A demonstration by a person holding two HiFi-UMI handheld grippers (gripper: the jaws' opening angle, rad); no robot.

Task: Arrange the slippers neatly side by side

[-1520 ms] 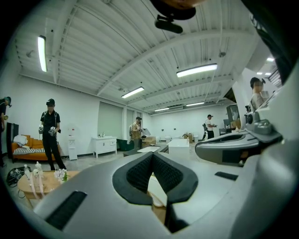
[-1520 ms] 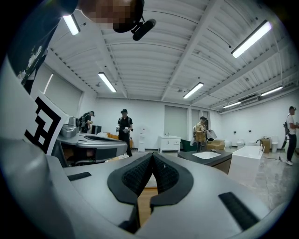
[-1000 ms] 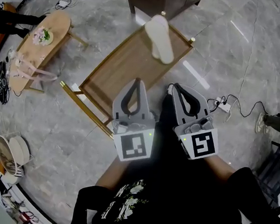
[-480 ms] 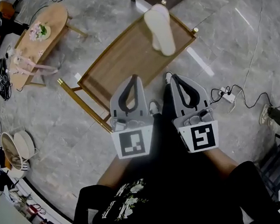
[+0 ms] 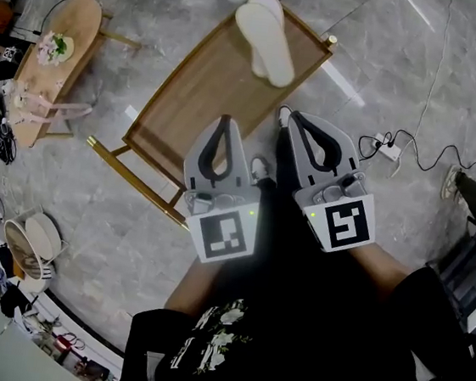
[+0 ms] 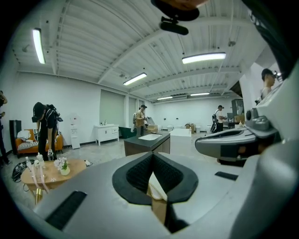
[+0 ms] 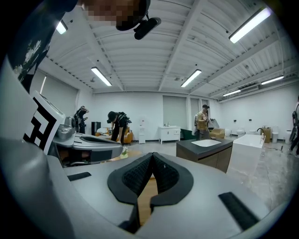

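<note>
The left gripper (image 6: 153, 158) has its jaws shut pad to pad with nothing between them, and the right gripper (image 7: 152, 158) is the same. Only wood and a sliver of cream show through the slot below each meeting point. Closed, empty jaws suit a carry towards the work. My judgement is that no grasp has begun, and either pair must open before it can take anything.

The two grippers sit side by side, nearly level, their tips over the near right edge of the low tabletop (image 5: 206, 96). The pads are black and finely ribbed, curved into a loop that narrows to a point, and set in smooth grey moulded shells.

The cream slipper (image 5: 267, 44) lies at the far right corner of the tabletop, well apart from both grippers, slanting across that corner. It looks like a long, soft, rounded sole with a second pale shape at its far end. I cannot tell whether that shape is its strap or the other slipper of the pair tucked against it.

The tabletop is flat brown wood inside a raised golden rail with small knobs at the corners, so anything pushed along it should stop at the edge.

The floor (image 5: 116, 214) is glossy grey veined stone. An oval wooden side table (image 5: 77, 30) stands far left, and a power strip (image 5: 388, 149) with its cable lies to the right.
</note>
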